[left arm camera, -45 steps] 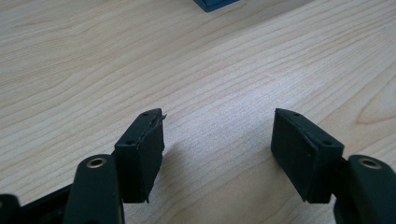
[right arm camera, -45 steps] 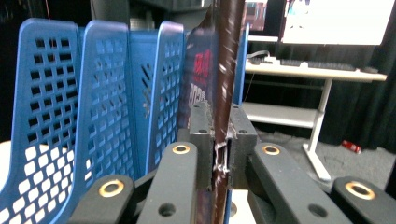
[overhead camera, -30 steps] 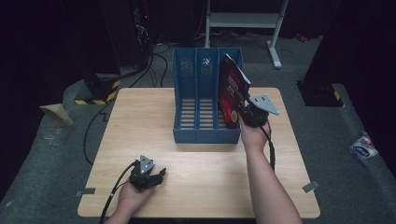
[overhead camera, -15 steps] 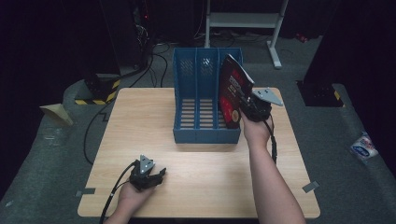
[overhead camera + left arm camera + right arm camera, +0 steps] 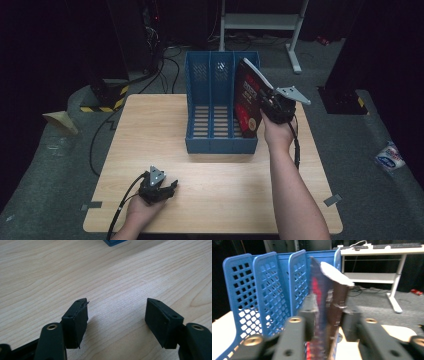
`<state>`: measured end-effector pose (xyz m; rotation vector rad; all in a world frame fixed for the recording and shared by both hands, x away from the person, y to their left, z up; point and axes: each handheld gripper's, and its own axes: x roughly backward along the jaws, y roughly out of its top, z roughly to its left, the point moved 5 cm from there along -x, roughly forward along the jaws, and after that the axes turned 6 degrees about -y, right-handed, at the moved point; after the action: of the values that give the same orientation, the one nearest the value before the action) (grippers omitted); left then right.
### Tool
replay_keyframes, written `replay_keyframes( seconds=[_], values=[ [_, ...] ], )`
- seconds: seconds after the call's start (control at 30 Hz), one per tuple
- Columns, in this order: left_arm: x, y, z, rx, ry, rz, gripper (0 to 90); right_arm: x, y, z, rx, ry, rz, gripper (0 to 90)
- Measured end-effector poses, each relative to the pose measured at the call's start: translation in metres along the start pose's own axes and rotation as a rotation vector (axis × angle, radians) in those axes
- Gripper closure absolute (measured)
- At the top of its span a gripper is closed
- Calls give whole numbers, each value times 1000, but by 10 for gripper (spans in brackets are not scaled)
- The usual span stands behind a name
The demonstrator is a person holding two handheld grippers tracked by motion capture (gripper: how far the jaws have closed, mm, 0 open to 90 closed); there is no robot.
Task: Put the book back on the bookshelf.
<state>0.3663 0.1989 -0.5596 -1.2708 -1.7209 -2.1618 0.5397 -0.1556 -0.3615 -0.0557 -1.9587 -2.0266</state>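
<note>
Change: since the earlier frames we see the book [image 5: 248, 102] carried a little lower and closer against the rack's right end; our left gripper [image 5: 167, 187] has stayed where it was.
Right gripper [image 5: 265, 107]: we have its 2 jaws clamped on the book, 1 pad on each cover, near the book's right-hand edge in the high view.
Book: dark cover with red print, standing nearly upright and leaning slightly, its top corner higher than the rack's top rim.
Book against the claw: in the right gripper view the book [image 5: 329, 312] rises straight up between our 2 jaws and well above them, its white page edges showing at the top.
Book against the rack: in the high view it sits at the right-hand end of the blue file rack [image 5: 212, 145], overlapping the rightmost of the 3 slots; we cannot tell whether its lower edge is inside that slot or just beside the outer wall.
Rack: it stands upright on the wooden table [image 5: 150, 125], toward the far middle.
Left gripper, near edge: it rests low over the table at the front left, well apart from the rack.
Left jaws: in the left gripper view our 2 pads [image 5: 76, 322] stand wide apart with bare wood between them.
</note>
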Motion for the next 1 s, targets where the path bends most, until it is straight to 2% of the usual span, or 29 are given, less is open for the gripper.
replay_keyframes(
  seconds=[0.07,0.2,0.4,0.5,0.53,0.63,0.67,0.77,0.83,0.9,1.0],
  values=[
    [0,0,0,2,0,0,351,-1,1,0,21,-9,5,755],
    [0,0,0,-5,1,0,351,-2,3,2,13,-6,13,769],
    [0,0,0,3,-1,0,351,-5,6,7,-14,7,21,763],
    [0,0,0,-1,0,0,351,-6,6,9,-19,9,24,808],
    [0,0,0,-1,0,0,351,-5,6,11,-38,6,30,847],
    [0,0,0,2,-1,0,351,-4,7,14,-42,1,27,856],
    [0,0,0,0,-1,0,351,0,8,21,-15,-3,-4,858],
    [0,0,-1,2,1,-1,351,5,9,29,4,-17,-26,860],
    [0,0,0,0,0,0,351,12,10,37,31,-49,-69,861],
    [0,0,0,0,0,0,351,13,10,39,27,-55,-80,861],
    [0,0,0,2,-2,0,351,14,10,45,37,-89,-116,862]
  ],
)
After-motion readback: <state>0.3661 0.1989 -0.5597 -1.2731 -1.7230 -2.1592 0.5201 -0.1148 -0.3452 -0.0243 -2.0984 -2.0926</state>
